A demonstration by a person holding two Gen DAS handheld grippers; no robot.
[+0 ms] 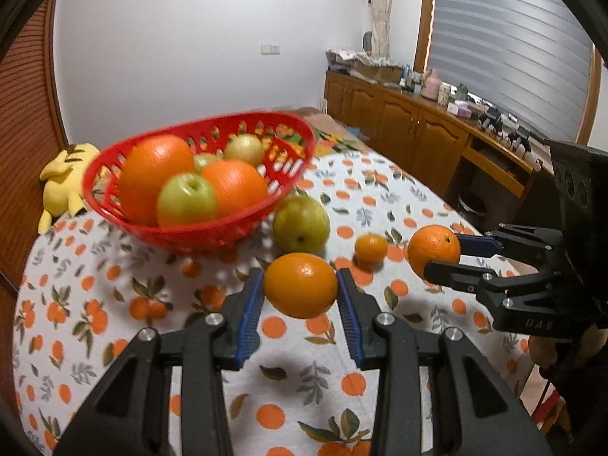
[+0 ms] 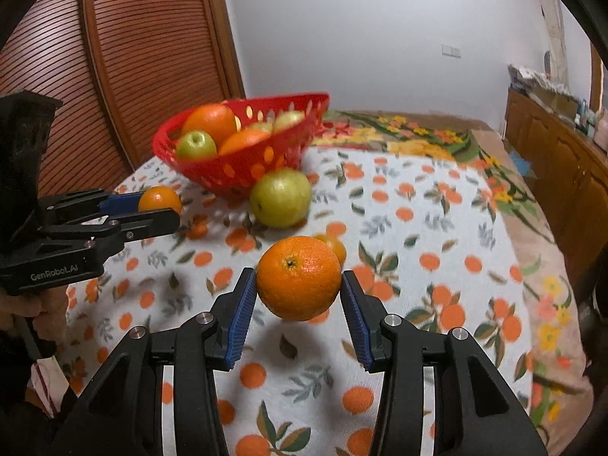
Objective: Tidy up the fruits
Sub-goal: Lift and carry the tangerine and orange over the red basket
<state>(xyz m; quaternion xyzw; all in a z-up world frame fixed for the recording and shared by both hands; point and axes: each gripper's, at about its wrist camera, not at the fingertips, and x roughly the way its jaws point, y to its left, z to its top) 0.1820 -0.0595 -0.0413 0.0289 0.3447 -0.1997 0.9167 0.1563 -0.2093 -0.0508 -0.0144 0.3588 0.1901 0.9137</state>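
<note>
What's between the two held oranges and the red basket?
Only the loose green pear on the cloth, just in front of the red basket, on the right claw's line. The left claw has open air to the rim. Both can lift over it.

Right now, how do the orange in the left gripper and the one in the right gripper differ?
The left gripper's orange looks smoother, paler and slightly oval; the right gripper's orange is rounder, deeper orange and pebbled, its stem end facing the camera. Both are held off the tablecloth between blue-padded fingers.
</note>
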